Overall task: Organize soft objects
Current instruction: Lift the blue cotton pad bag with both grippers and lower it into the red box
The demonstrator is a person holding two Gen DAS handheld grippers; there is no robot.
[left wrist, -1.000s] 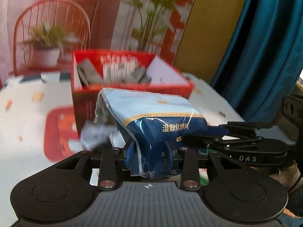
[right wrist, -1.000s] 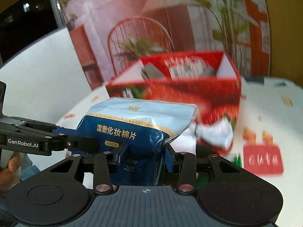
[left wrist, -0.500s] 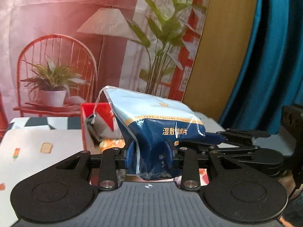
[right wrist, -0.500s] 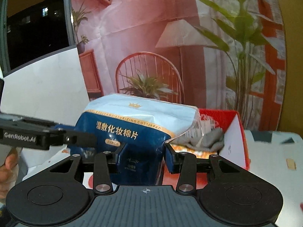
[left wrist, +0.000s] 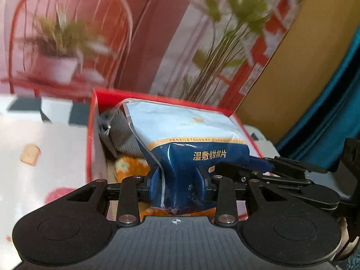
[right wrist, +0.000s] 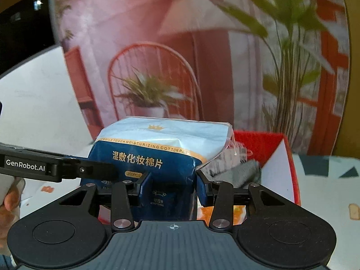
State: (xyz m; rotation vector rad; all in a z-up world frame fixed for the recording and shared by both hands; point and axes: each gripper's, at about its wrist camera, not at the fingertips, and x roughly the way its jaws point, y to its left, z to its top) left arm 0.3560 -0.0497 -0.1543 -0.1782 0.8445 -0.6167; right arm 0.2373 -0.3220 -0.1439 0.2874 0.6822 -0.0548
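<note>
Red box (left wrist: 238, 118) below, already stocked with a grey roll (left wrist: 121, 132) and an orange cloth (left wrist: 130, 167). Cotton pad pack (left wrist: 191, 135) hanging over the box opening, pinched at its blue end by left gripper (left wrist: 177, 183) and right gripper (right wrist: 172, 187). Best lowered level, both grips kept firm, then let go together once settled inside.
</note>
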